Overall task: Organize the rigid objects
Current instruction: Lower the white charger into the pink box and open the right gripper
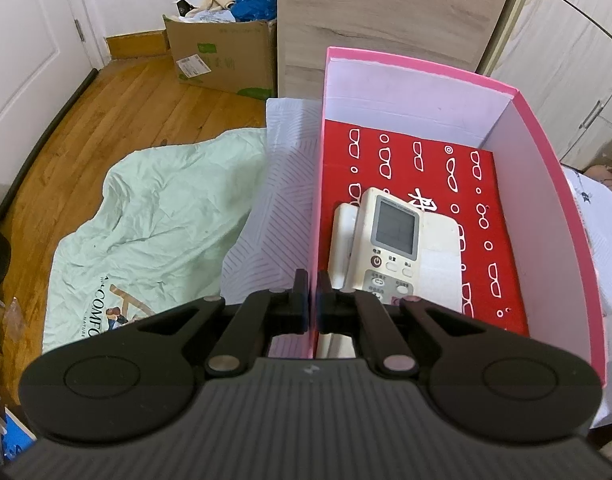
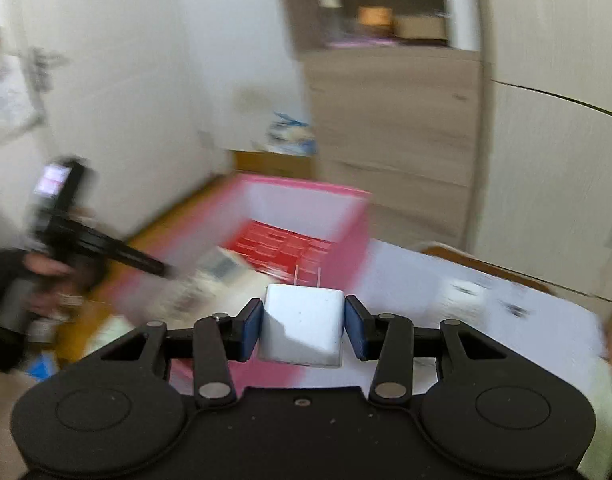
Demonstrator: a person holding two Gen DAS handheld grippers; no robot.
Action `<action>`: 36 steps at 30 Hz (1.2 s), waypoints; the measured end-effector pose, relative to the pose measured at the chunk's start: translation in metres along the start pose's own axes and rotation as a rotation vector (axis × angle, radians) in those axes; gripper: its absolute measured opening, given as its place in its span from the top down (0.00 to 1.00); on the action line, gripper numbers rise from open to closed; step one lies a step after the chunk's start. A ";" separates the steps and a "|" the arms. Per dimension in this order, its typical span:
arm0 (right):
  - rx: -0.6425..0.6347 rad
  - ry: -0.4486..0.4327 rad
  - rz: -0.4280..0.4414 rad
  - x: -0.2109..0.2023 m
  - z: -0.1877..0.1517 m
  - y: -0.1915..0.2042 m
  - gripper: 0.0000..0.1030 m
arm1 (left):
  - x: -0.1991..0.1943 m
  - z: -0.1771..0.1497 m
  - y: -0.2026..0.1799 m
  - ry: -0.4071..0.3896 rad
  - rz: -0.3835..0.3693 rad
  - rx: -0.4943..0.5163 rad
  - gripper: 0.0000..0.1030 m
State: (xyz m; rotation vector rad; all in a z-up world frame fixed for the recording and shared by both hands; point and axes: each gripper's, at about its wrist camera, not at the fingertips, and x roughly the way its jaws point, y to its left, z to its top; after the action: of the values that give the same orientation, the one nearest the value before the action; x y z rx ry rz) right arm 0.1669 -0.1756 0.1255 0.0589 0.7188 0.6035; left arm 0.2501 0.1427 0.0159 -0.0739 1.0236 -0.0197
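Here, the pink cardboard box (image 1: 546, 168) with white inner walls sits open on a pale patterned bedsheet (image 1: 266, 216). Inside it, a red printed card with white outline shapes (image 1: 438, 168) covers the floor, and a cream remote control with a grey screen (image 1: 390, 240) lies on top, overlapping 2 flat white slabs, 1 to its left (image 1: 340, 240) and 1 to its right (image 1: 442, 248). The left gripper (image 1: 313, 300) is clamped on the box's near left wall, its black fingers (image 1: 300, 296) pressed against either side of the pink edge. The remote's lower end is hidden behind those fingers.

The right wrist view is heavily motion-blurred. In it, the right gripper (image 2: 303, 330) holds a white cube-shaped plug adapter (image 2: 302, 326) between blue-padded fingers (image 2: 252, 328), squeezed from both sides. The adapter has rounded corners and 2 thin metal prongs pointing away from the camera; it hangs above the sheet just beside the box's near right corner. The box (image 2: 346, 240) and remote (image 2: 220, 268) smear into streaks here, and the left gripper's handle shows at the left edge.

Beyond the bed, a brown cardboard carton (image 1: 226, 56) stuffed with blue bags and cloth stands on the wooden floor (image 1: 126, 112), and a pale green printed bag (image 1: 154, 216) lies crumpled beside the bed.
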 end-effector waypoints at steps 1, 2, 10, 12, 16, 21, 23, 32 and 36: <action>-0.013 0.017 0.032 0.006 0.006 0.009 0.52 | 0.000 0.000 0.001 0.002 -0.005 -0.003 0.98; -0.030 0.036 0.054 0.014 0.012 0.018 0.52 | 0.000 0.000 0.001 0.005 -0.011 -0.009 0.97; -0.082 0.250 0.033 0.112 0.019 0.051 0.53 | -0.001 0.001 0.006 0.012 -0.026 -0.035 0.97; -0.093 0.294 -0.004 0.130 0.011 0.051 0.53 | -0.001 0.000 0.008 0.011 -0.032 -0.031 0.96; -0.134 0.318 0.002 0.134 0.006 0.051 0.53 | -0.001 -0.001 0.010 0.003 -0.046 -0.025 0.96; -0.172 0.370 0.017 0.147 0.003 0.056 0.52 | 0.000 0.000 0.011 0.005 -0.049 -0.018 0.96; -0.190 0.415 -0.002 0.155 0.000 0.058 0.53 | 0.000 0.000 0.011 0.005 -0.054 -0.020 0.96; -0.234 0.455 -0.050 0.162 0.003 0.055 0.52 | 0.000 0.001 0.009 0.005 -0.044 -0.013 0.96; -0.183 0.427 -0.055 0.153 0.010 0.045 0.50 | 0.001 0.002 0.010 0.007 -0.047 -0.021 0.96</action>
State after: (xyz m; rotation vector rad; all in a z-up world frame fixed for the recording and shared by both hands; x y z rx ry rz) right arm 0.2413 -0.0547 0.0520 -0.2656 1.0702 0.6341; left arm 0.2515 0.1531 0.0155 -0.1173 1.0295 -0.0521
